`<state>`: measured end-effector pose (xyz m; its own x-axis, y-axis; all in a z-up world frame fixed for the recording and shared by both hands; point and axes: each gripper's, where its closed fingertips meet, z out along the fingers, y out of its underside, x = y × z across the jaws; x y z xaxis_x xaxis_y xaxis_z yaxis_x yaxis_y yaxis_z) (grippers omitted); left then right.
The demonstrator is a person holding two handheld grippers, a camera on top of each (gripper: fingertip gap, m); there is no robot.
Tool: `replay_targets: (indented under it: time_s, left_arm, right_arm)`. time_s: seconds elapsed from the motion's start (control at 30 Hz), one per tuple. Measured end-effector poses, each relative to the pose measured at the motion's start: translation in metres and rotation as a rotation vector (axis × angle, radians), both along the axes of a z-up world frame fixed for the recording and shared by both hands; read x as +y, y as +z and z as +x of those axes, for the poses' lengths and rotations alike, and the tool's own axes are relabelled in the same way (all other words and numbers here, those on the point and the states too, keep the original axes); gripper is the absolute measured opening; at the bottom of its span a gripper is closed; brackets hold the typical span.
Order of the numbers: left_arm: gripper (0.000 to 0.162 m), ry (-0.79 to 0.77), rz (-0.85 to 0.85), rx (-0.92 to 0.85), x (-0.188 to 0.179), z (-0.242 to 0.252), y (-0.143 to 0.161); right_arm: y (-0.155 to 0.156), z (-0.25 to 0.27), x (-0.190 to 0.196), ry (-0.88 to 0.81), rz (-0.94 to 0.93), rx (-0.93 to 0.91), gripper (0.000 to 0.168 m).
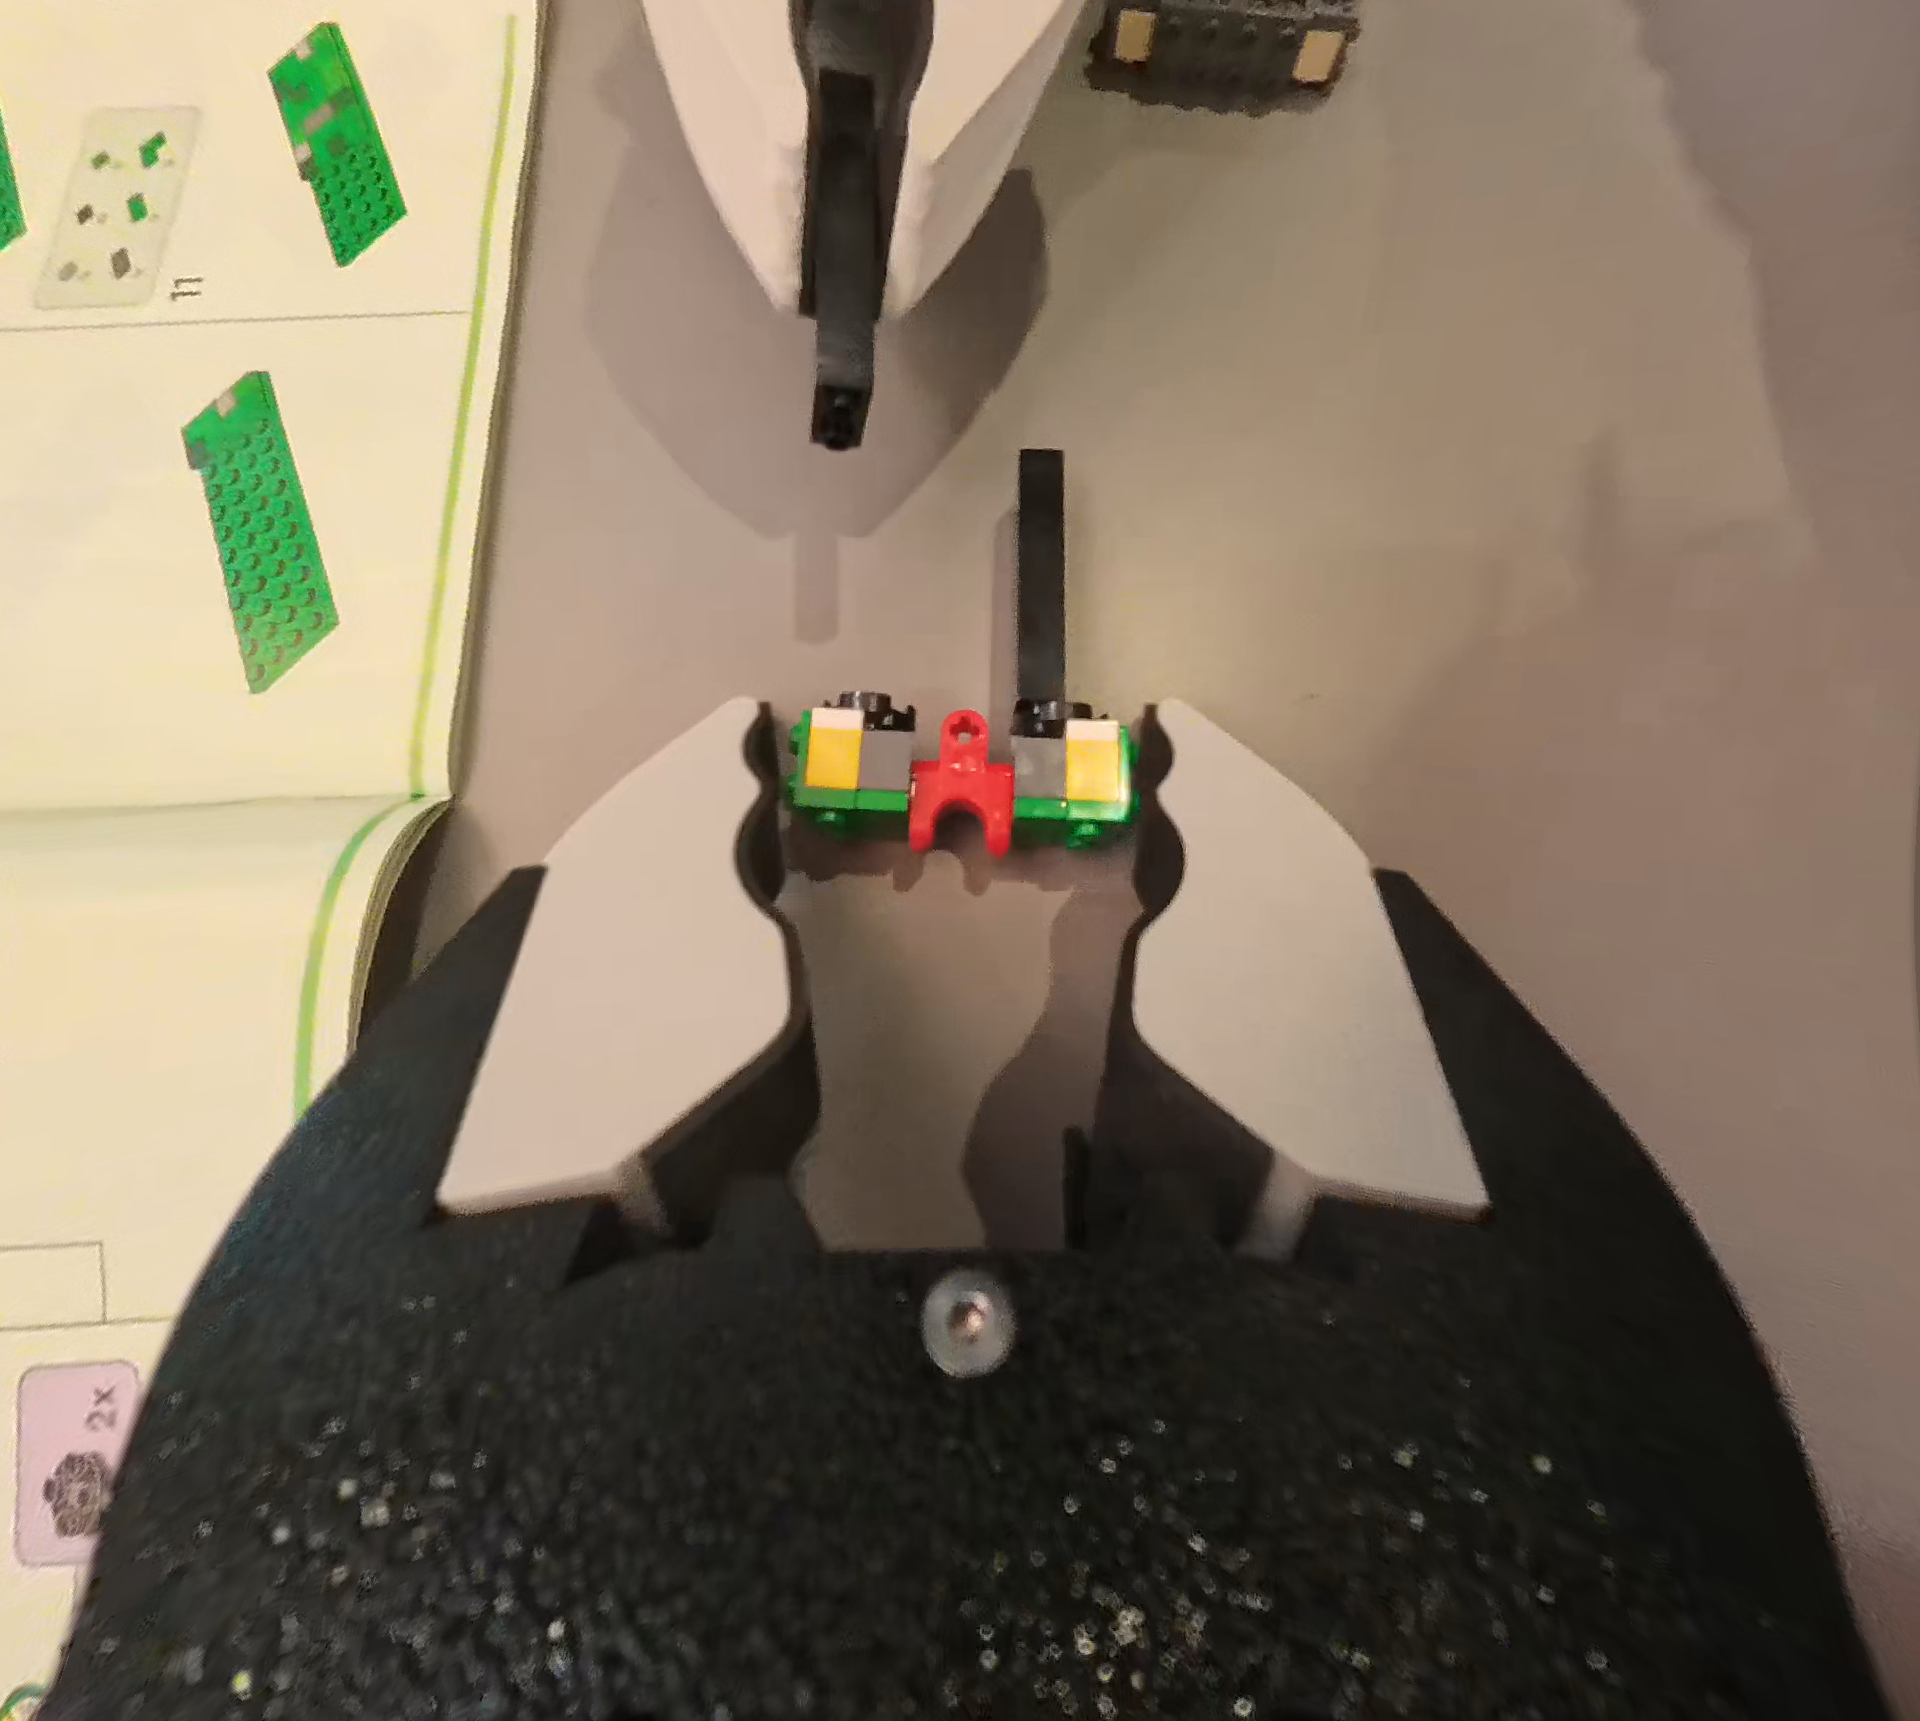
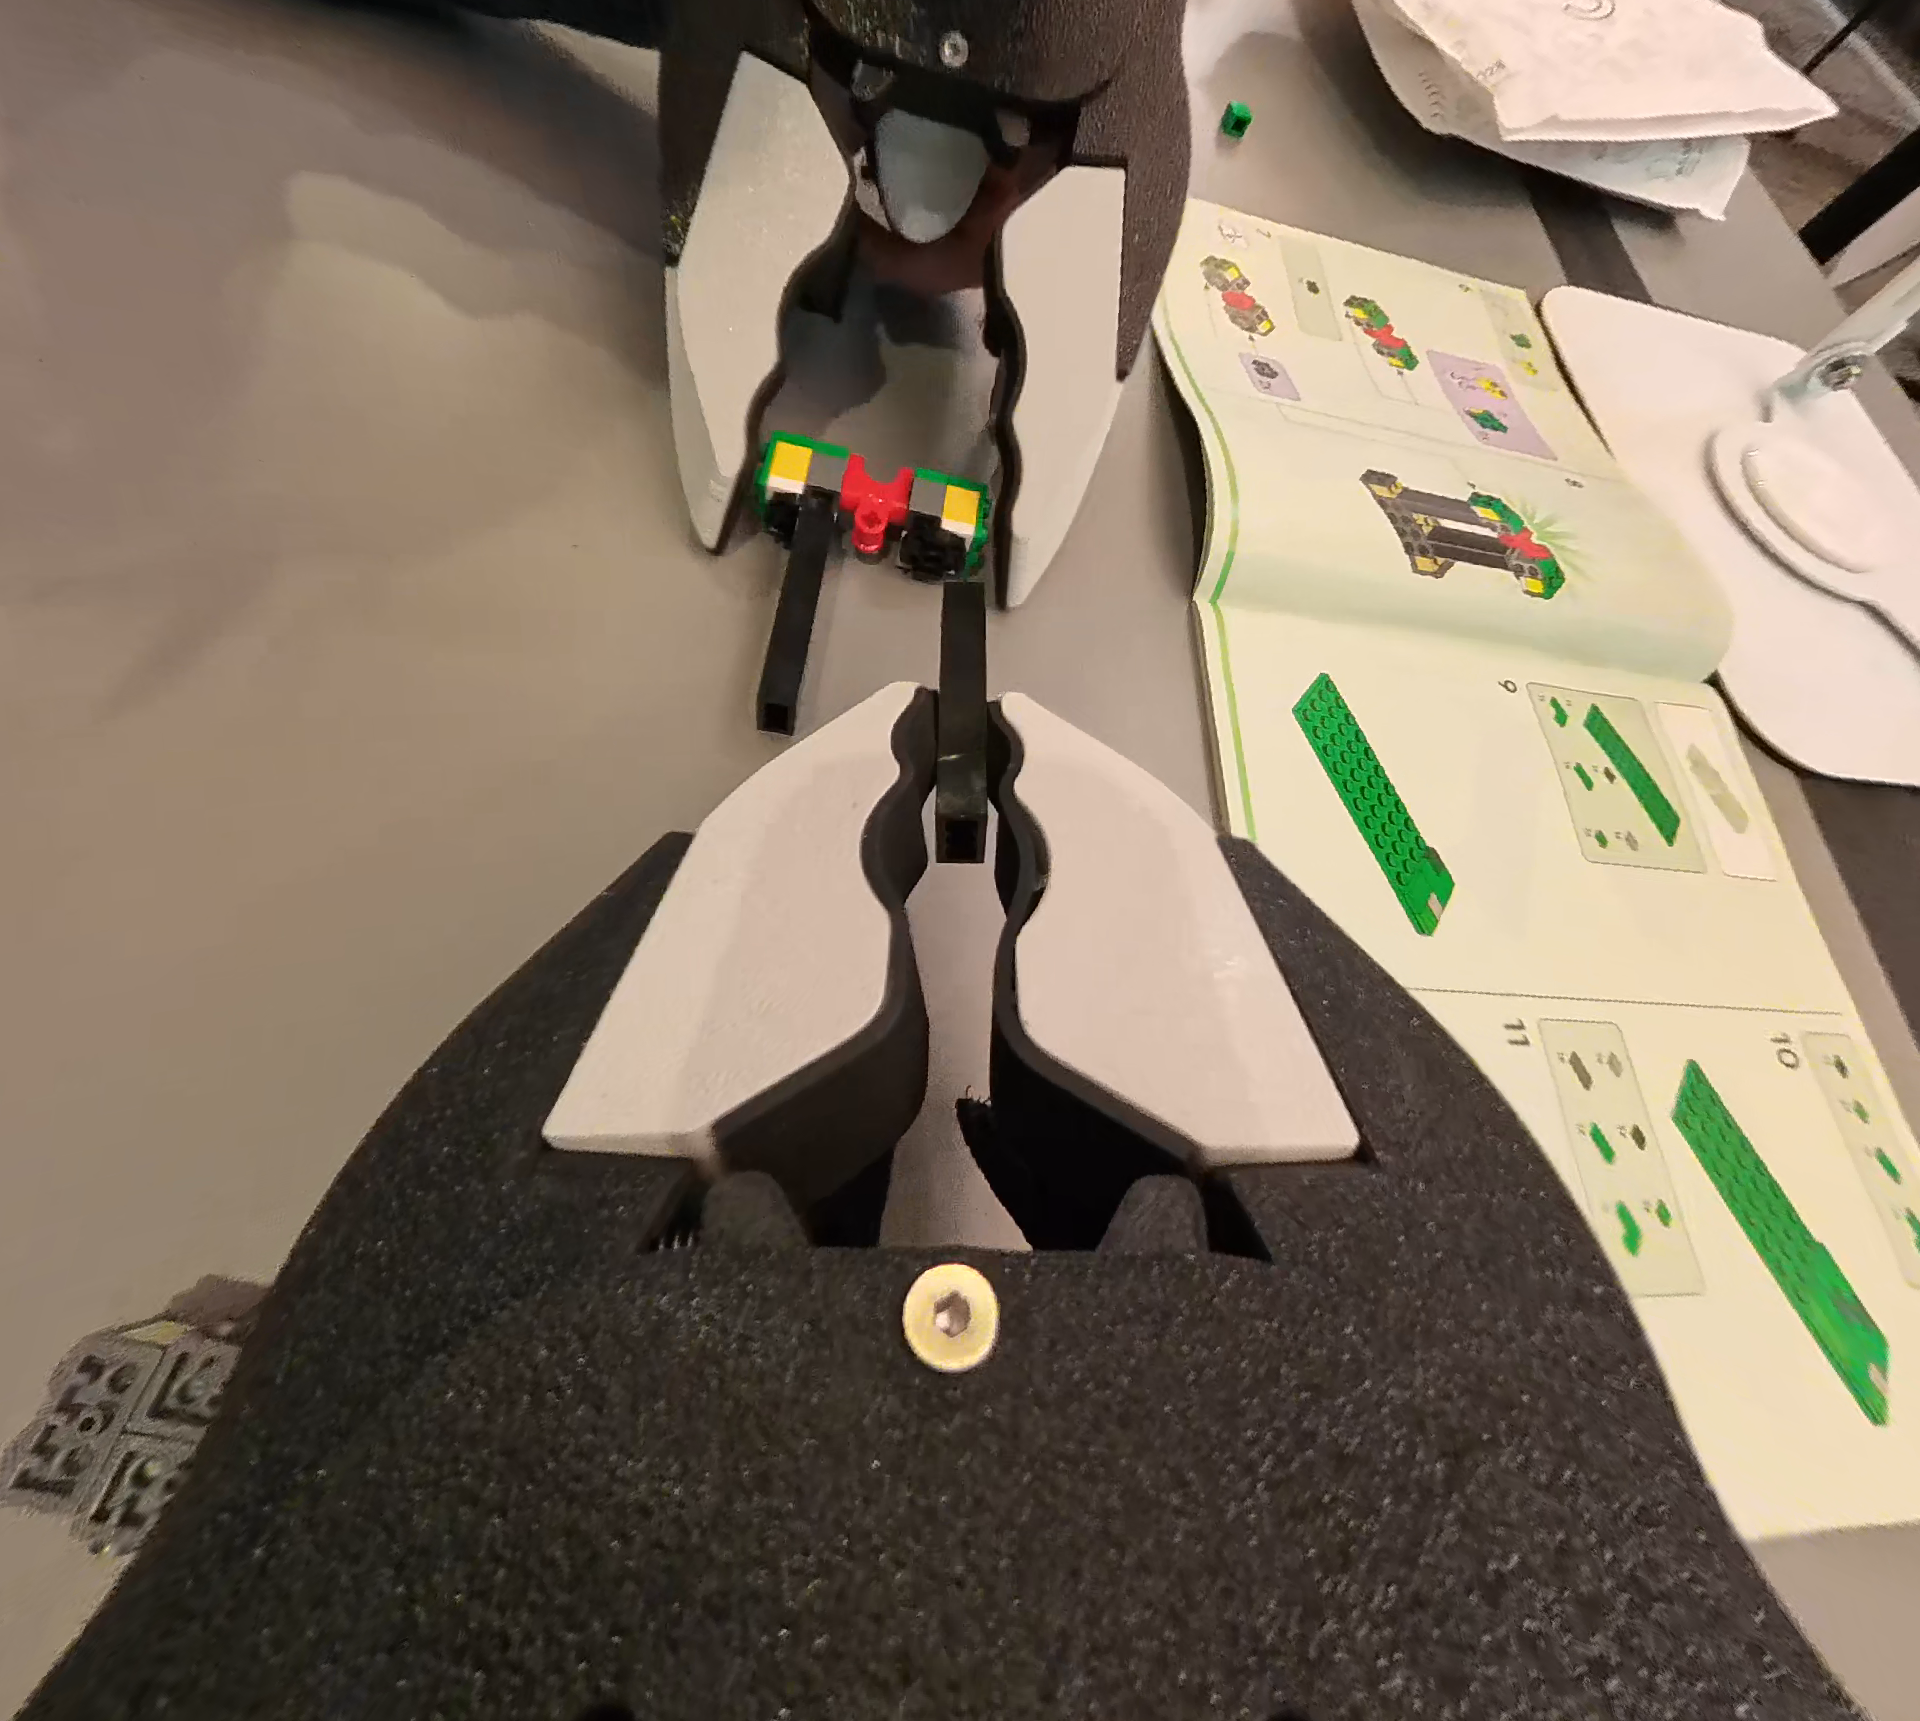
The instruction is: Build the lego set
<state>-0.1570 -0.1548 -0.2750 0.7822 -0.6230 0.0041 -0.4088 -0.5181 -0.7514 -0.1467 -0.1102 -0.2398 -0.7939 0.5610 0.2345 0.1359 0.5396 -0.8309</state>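
Note:
A small assembly [image 1: 961, 778] of green, yellow, grey and red bricks sits on the grey table between my left gripper's fingers. My left gripper [image 1: 956, 736] is shut on its two ends. One black beam [image 1: 1042, 570] is plugged into the assembly's right side and points away. My right gripper [image 2: 961, 700] is shut on a second black beam [image 2: 961, 736], whose far end is just short of the assembly's free black connector [image 2: 930, 554]. The right wrist view shows the left gripper [image 2: 868, 559], the assembly [image 2: 873, 492] and the attached beam [image 2: 795, 632]. The left wrist view shows the right gripper [image 1: 847, 310] opposite.
An open instruction booklet [image 1: 260, 424] lies left of the left gripper, also in the right wrist view [image 2: 1455, 736]. A dark grey brick block [image 1: 1226, 30] with tan ends stands behind. A small green brick [image 2: 1234, 118], crumpled paper bags [image 2: 1558, 30] and a white base [image 2: 1766, 528] lie beyond.

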Motion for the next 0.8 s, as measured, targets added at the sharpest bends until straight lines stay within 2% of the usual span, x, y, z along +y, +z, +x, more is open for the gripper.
replay_targets:
  time_s: [0.33,0.57,0.8]
  left_arm:
    - [0.063,0.055,0.044,0.031,0.003,-0.004,0.003]
    - [0.063,0.128,0.333,0.019,0.017,-0.009,0.038]
    - [0.063,0.088,0.478,0.131,0.018,-0.003,0.044]
  right_arm:
    - [-0.007,-0.011,-0.012,0.058,-0.042,-0.068,0.008]
    - [0.016,-0.013,-0.007,0.065,-0.182,0.023,0.008]
    - [0.025,-0.012,-0.003,0.060,-0.171,0.128,0.008]
